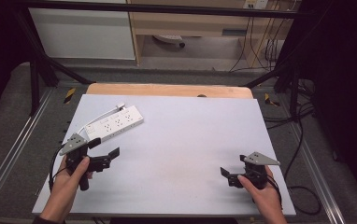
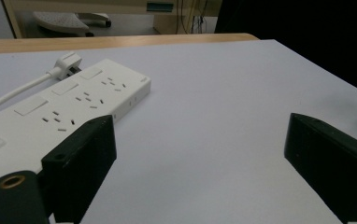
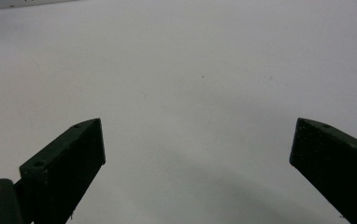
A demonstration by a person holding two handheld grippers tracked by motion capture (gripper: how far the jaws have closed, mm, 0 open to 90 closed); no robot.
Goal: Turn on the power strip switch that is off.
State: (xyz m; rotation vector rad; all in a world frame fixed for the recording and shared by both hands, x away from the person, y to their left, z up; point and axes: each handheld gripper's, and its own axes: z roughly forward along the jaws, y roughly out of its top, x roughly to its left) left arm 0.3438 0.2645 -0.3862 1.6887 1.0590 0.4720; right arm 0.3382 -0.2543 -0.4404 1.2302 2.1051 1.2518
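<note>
Power strip [image 1: 115,123] near wide-jawed left gripper [image 1: 105,150].

High view overhead, facing forward; gripper views low, close; share power strip [image 1: 115,123].

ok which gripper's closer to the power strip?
Left. The left gripper sits just in front of the power strip, jaws open; the right gripper is far across the table, also open.
</note>
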